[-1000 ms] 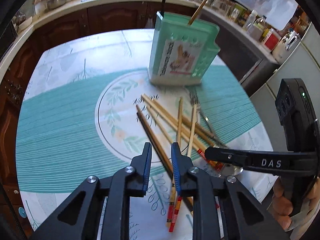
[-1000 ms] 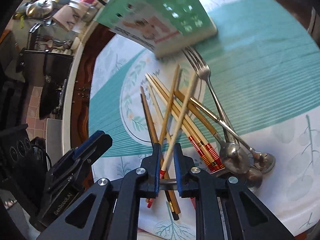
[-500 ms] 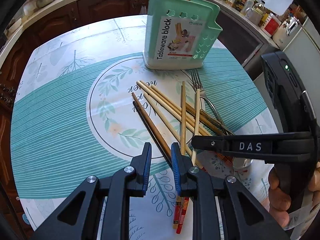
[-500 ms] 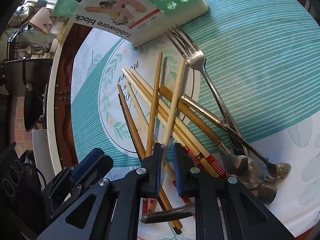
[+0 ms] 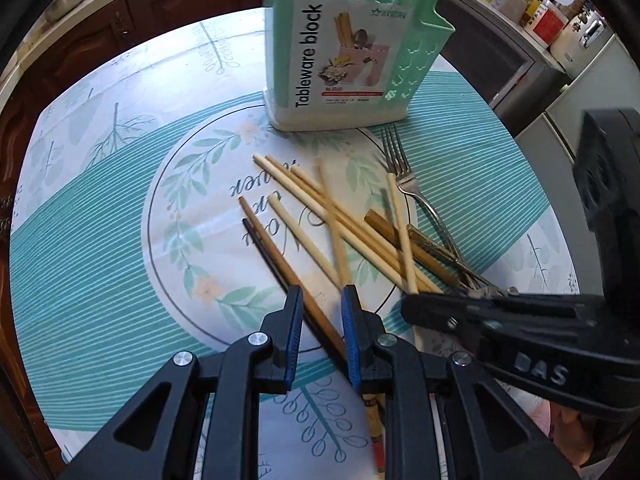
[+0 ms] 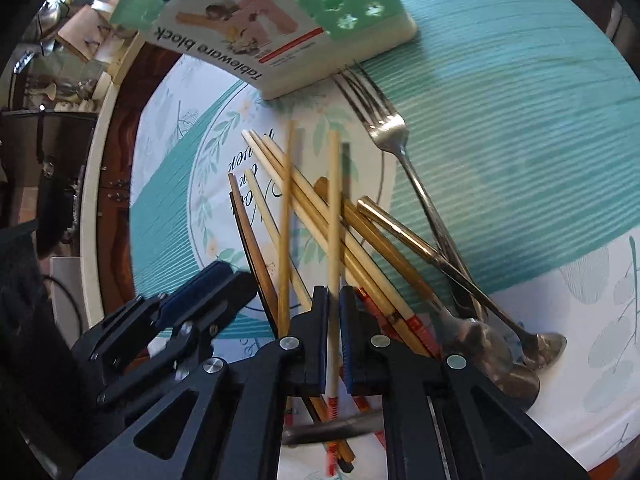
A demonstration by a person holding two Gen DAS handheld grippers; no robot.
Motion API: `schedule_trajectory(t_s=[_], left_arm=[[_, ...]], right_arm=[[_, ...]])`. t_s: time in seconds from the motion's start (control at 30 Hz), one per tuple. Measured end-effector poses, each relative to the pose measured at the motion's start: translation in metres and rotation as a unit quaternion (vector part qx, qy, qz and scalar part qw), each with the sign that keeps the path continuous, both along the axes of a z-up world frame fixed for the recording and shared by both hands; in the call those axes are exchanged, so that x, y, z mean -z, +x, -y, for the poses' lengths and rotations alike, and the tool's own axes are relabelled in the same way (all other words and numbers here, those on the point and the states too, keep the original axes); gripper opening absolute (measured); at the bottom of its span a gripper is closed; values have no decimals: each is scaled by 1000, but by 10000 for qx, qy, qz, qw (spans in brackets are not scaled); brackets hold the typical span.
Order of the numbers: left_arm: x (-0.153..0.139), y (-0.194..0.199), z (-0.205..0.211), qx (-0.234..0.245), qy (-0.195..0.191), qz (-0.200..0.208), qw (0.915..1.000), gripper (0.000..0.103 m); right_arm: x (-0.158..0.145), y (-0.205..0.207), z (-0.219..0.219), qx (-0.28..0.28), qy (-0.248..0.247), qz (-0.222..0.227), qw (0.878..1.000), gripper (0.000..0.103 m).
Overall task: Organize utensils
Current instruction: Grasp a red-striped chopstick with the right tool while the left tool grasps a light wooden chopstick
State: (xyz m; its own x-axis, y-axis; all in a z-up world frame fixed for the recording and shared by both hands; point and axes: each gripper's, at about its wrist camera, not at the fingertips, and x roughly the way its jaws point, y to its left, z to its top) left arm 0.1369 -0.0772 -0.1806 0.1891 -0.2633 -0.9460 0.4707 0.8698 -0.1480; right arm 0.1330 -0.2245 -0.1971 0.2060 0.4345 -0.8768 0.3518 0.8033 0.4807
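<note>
Chopsticks (image 6: 352, 240) lay heaped on our tablecloth (image 5: 100, 240) near the green holder (image 5: 352, 52), our right gripper (image 6: 333, 304) clenched on one pale chopstick (image 6: 333, 216), our left gripper (image 5: 319, 300) slightly parted astride a brown chopstick (image 5: 280, 260), not pinching it.

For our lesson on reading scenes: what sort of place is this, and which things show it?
Most likely a home kitchen: wooden cabinets under a counter, jars and bottles along the worktop, and a tableware block on a clothed table.

Holder (image 5: 352, 52) blocks beyond (left clear).
</note>
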Motion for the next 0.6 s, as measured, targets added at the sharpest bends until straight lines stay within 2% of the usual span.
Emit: schedule_trajectory(t_s=[0.2, 0.33, 0.47, 0.6], left_arm=[[6, 13, 19, 111, 125, -89, 9998, 17], [-2, 22, 12, -87, -161, -246, 9995, 17], [-3, 21, 4, -175, -57, -316, 9993, 17], [7, 18, -1, -254, 2, -591, 9979, 17]], right_arm=[[-6, -22, 19, 158, 349, 209, 9990, 6], [-10, -28, 25, 201, 543, 339, 9977, 6], [-12, -31, 27, 192, 628, 437, 9969, 6], [-11, -36, 38, 170, 755, 483, 9958, 6]])
